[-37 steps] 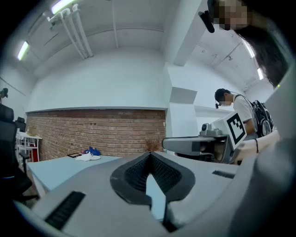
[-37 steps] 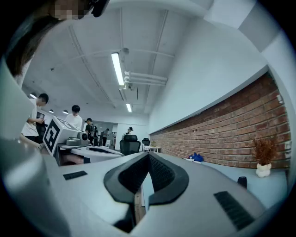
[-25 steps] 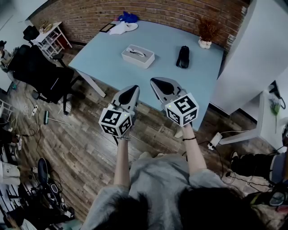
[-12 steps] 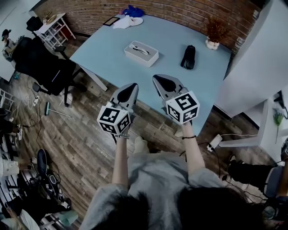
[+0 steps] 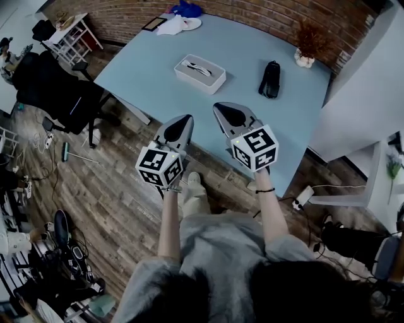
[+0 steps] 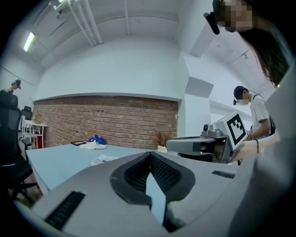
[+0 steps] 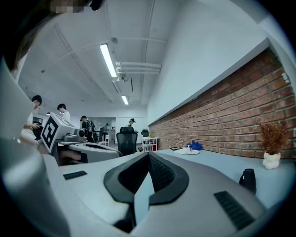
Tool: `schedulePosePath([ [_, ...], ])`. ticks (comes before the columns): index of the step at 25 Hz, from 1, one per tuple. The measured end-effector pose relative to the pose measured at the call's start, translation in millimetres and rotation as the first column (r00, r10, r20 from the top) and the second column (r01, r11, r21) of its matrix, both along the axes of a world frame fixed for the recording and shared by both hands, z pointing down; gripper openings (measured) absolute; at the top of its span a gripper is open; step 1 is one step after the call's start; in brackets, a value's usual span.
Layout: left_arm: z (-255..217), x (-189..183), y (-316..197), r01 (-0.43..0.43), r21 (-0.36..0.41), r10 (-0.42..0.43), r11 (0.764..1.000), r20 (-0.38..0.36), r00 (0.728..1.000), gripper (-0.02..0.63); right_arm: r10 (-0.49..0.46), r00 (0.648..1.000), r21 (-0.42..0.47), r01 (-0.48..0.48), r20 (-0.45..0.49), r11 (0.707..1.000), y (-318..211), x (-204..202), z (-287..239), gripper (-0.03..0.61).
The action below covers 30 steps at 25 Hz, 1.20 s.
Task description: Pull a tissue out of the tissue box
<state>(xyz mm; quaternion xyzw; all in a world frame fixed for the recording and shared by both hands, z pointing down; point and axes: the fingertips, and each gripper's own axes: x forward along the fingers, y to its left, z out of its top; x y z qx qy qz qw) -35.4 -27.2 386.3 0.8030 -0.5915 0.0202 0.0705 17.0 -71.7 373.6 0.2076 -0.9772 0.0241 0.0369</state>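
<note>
The white tissue box (image 5: pixel 199 73) lies on the light blue table (image 5: pixel 252 120), with a tissue poking from its top slot. Both grippers hover in front of the table's near edge, well short of the box. The left gripper (image 5: pixel 185 118) is shut and empty, its tip over the floor just before the edge. To its right, the right gripper (image 5: pixel 220 107) is shut and empty too, its tip over the table's near part. In the left gripper view the box (image 6: pixel 104 159) shows as a small white shape beyond the shut left gripper (image 6: pixel 150 154). The right gripper view shows the shut right gripper (image 7: pixel 148 155), with the box hidden.
A black pouch (image 5: pixel 270 79) lies to the right of the box and a potted dry plant (image 5: pixel 305 55) stands at the far right corner. White and blue things (image 5: pixel 180 19) lie at the far edge by the brick wall. A black office chair (image 5: pixel 53 94) stands to the left.
Both grippers and the head have moved forward toward the table, which now sits nearer in view. Both stay shut and side by side.
</note>
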Motion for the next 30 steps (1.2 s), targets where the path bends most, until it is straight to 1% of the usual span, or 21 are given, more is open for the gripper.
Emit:
schedulePosePath([
  [8, 12.8, -21.3, -43.4, -0.086, -0.034, 0.086, 0.996, -0.017, 0.996, 0.003, 0.061, 0.997, -0.018, -0.062, -0.044, 0.998, -36.2, -25.6, 13.2, 0.000],
  [15, 23.2, -50.3, -78.2, -0.164, -0.070, 0.161, 0.984, -0.039, 0.986, 0.003, 0.120, 0.989, -0.035, -0.123, -0.088, 0.992, -64.5, -55.7, 22.4, 0.000],
  [23, 33.3, -78.3, -115.8, -0.251, -0.091, 0.245, 0.964, -0.068, 0.967, 0.003, 0.186, 0.973, -0.050, -0.194, -0.136, 0.980, -97.2, -86.4, 33.5, 0.000],
  [30, 42.3, -109.0, -136.3, -0.313, -0.110, 0.306, 0.943, -0.077, 0.949, 0.003, 0.249, 0.953, -0.054, -0.261, -0.173, 0.964, -118.0, -113.2, 43.9, 0.000],
])
